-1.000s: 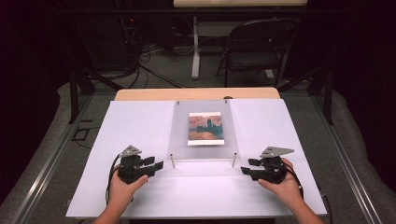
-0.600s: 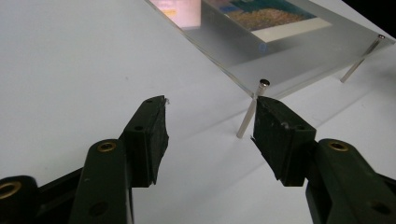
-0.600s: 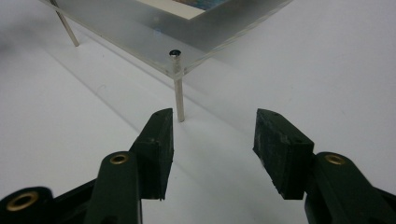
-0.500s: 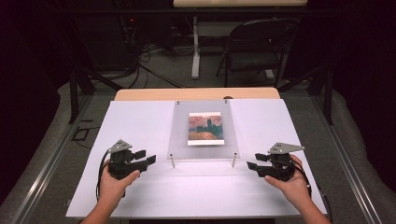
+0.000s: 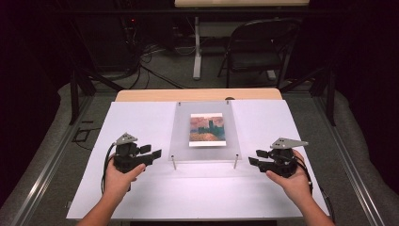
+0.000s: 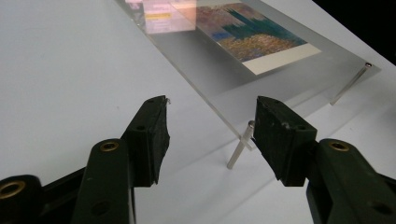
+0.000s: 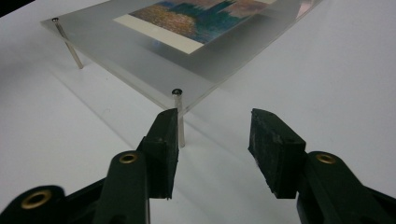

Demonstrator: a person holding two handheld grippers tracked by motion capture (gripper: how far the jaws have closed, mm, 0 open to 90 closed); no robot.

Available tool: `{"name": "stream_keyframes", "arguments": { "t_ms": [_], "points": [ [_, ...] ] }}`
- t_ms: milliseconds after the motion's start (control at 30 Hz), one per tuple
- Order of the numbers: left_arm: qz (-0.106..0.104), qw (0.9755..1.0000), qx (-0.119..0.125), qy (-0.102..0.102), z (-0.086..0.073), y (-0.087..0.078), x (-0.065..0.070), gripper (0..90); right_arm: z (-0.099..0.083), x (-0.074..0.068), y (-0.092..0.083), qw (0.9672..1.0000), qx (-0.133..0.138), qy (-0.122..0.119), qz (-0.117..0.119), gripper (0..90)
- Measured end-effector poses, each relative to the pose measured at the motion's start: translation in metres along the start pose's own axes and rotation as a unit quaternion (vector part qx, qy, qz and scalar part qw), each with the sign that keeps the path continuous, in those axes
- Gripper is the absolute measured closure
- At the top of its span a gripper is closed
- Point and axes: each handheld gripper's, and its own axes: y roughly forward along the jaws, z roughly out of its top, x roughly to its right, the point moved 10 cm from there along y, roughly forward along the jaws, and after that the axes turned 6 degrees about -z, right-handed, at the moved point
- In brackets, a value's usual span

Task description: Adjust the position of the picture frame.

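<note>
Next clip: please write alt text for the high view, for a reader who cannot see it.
A person's hands hold two black grippers, the left gripper and right gripper, jaws open and empty, either side of a clear acrylic frame holding a painted picture. The frame stands on thin metal legs on a white table.

The left tool and right tool point inward at each other, each gripped from below by a hand, both with jaws apart and empty; the right jaws have just been closing.
</note>
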Motion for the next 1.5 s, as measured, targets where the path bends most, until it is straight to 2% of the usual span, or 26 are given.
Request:
{"name": "stream_keyframes", "arguments": {
  "t_ms": [133,267,400,533,600,800,867,933,1000,1133,1267,1500],
  "points": [
    [-0.004,0.9998,0.007,-0.015,0.013,0.008,-0.005,46.5,0.008,0.004,0.005,0.9999,-0.008,0.005,-0.003,56.0],
    [-0.007,0.9996,0.011,-0.026,0.024,0.019,-0.007,47.0,0.016,0.008,0.016,0.9997,-0.010,0.022,-0.006,56.4],
    [-0.001,0.9996,0.004,-0.027,0.033,0.029,-0.010,48.4,0.021,0.012,0.027,0.9992,-0.015,0.033,-0.014,57.5],
    [-0.005,0.9991,-0.001,-0.043,0.043,0.038,-0.012,51.5,0.029,0.016,0.034,0.9980,-0.022,0.058,-0.014,58.0],
    [0.001,0.9988,0.001,-0.049,0.051,0.040,-0.014,51.8,0.035,0.018,0.037,0.9975,-0.025,0.064,-0.014,58.0],
    [0.012,0.9987,-0.002,-0.049,0.076,0.041,-0.020,49.5,0.053,0.024,0.044,0.9966,-0.034,0.074,-0.015,57.9],
    [0.010,0.9984,-0.005,-0.055,0.082,0.043,-0.021,49.3,0.059,0.026,0.048,0.9963,-0.033,0.079,-0.010,57.8],
    [0.008,0.9978,-0.006,-0.065,0.086,0.047,-0.023,49.4,0.063,0.028,0.051,0.9947,-0.036,0.096,-0.005,57.8],
    [0.010,0.9978,-0.013,-0.064,0.088,0.051,-0.026,49.4,0.067,0.029,0.056,0.9933,-0.039,0.109,0.001,57.8],
    [0.017,0.9974,-0.017,-0.067,0.093,0.060,-0.031,49.5,0.070,0.035,0.068,0.9932,-0.041,0.108,-0.005,57.8],
    [0.018,0.9966,-0.014,-0.079,0.097,0.069,-0.037,49.6,0.073,0.039,0.079,0.9917,-0.045,0.120,-0.009,57.8],
    [0.031,0.9960,-0.016,-0.083,0.101,0.080,-0.048,49.5,0.078,0.047,0.094,0.9895,-0.048,0.136,-0.013,57.8]
  ]
}}
